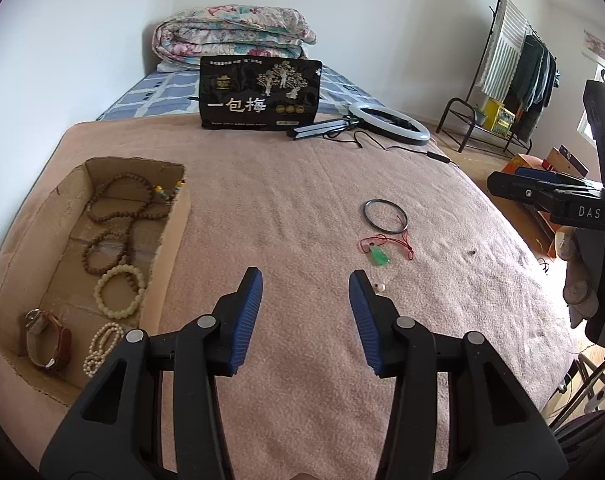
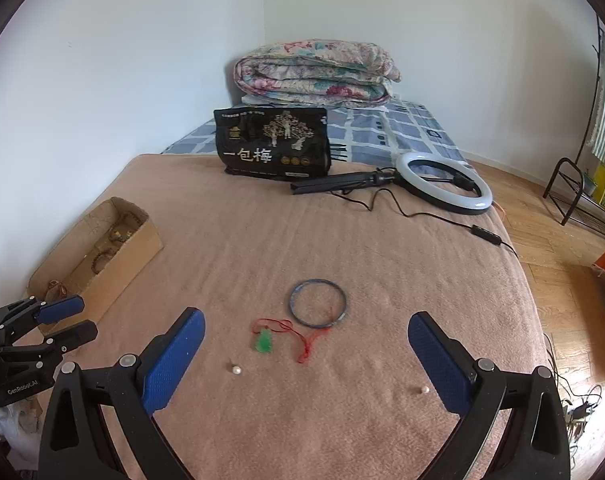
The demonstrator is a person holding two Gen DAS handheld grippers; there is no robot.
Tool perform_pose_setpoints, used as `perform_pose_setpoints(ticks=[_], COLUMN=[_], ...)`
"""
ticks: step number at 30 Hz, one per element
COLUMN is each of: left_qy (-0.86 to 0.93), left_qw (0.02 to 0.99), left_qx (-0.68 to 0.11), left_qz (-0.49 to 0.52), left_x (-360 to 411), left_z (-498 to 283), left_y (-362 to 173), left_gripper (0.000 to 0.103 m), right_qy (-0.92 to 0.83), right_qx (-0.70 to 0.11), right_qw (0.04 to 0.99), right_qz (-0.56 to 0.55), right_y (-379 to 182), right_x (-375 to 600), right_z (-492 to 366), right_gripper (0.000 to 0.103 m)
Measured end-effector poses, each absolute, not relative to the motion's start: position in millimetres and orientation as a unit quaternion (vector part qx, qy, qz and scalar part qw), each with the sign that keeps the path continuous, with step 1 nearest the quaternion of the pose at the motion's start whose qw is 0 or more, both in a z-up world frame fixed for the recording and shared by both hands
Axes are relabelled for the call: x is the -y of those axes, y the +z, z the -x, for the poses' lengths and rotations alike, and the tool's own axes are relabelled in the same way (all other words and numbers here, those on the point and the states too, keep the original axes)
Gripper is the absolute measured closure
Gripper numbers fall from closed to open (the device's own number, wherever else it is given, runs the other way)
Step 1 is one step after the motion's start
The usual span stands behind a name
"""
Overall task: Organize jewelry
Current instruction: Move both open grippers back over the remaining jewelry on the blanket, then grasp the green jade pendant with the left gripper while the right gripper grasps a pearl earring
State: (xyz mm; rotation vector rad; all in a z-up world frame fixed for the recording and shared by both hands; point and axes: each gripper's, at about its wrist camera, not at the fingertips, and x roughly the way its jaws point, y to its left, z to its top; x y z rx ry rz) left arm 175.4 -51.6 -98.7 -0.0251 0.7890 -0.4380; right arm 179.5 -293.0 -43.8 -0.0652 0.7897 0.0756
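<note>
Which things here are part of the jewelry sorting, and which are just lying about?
Part of the job:
cardboard box with bead bracelets and a watch
bangle
green pendant
two loose beads

Lying about:
black snack bag
ring light
folded quilt
clothes rack

Up at twelve o'clock on the pink blanket [image 2: 302, 240] stands a black snack bag [image 2: 273, 143] with gold lettering, upright, and just behind it a folded floral quilt [image 2: 316, 74] sits stacked on the blue checked sheet [image 2: 414, 128]. Over at one o'clock a white ring light [image 2: 444, 181] lies flat on the blanket, its black stand [image 2: 338, 182] folded toward the bag and its cord [image 2: 434, 212] trailing to the bed's edge. Far out at two o'clock there's a clothes rack [image 1: 514, 68] hung with garments above the wooden floor [image 2: 562, 264].
</note>
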Motion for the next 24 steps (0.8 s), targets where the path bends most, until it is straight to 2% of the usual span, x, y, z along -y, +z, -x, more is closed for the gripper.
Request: perform_pose_setpoints(ticks=[1,9,14,16,24], left_qy=[-0.216,-0.254,-0.268,-0.275,-0.282], left_qw=[0.898,0.878,0.867,0.862,0.849], left_qx=[-0.384,-0.406,-0.420,-0.427,-0.447], left_qz=[0.011,0.009,0.002,0.003,-0.011], left_x=[58,101,127,137,170], left_z=[-177,-194,-206,-212,-229], left_y=[-100,-116,-128,-133,-157], left_gripper=[0.062,0.063,0.063,0.069,0.070], right_qy=[0.032,-0.001,-0.012,-0.013,-0.006], right_qx=[-0.385,-0.391,-0.404,-0.407,-0.423], right_qw=[0.922,0.920,0.914,0.913,0.906], right_qz=[0.030,0.026,0.026,0.024,0.031], right_y=[-45,-61,-77,-84,-108], right_x=[300,349,371,379,394], right_z=[-177,-160,-156,-154,-151], right_gripper=[0.000,0.001,0.008,0.010,0.019])
